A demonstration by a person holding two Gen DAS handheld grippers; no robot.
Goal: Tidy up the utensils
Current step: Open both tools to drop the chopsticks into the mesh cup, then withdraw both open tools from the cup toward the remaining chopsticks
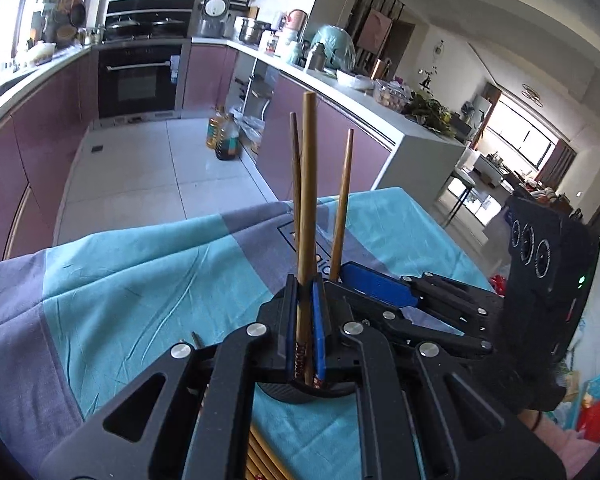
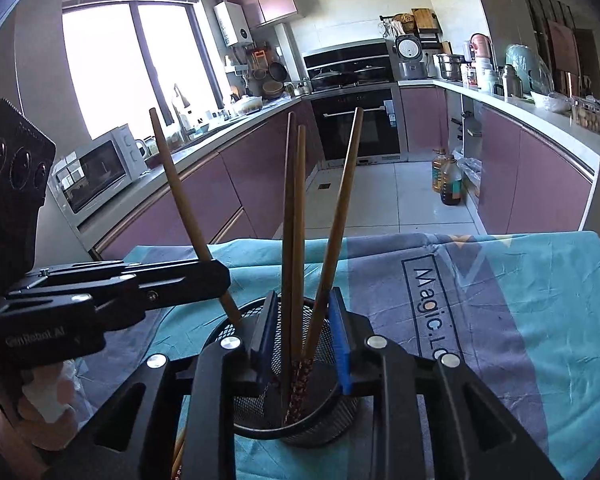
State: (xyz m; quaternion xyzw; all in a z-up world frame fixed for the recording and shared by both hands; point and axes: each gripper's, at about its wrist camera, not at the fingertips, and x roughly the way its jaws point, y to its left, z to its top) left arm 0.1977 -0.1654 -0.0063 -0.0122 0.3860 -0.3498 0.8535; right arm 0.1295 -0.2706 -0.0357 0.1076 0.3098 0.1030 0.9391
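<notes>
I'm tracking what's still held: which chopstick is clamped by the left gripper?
The lone chopstick leaning far left, gripped mid-shaft; the other three stand loose in the mesh cup.

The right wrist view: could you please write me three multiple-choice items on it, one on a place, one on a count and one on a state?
1. Where do the chopsticks between the fingers of the right gripper stand?
A. in a black mesh holder
B. in a drawer
C. on the floor

2. How many chopsticks are between those fingers?
A. one
B. three
C. six

3. How is the left gripper?
A. open and empty
B. shut on a tilted chopstick
C. shut on a spoon

Answers:
1 A, their lower ends sit inside the mesh.
2 B, three stems rise there.
3 B, its fingers clamp one stick.
</notes>
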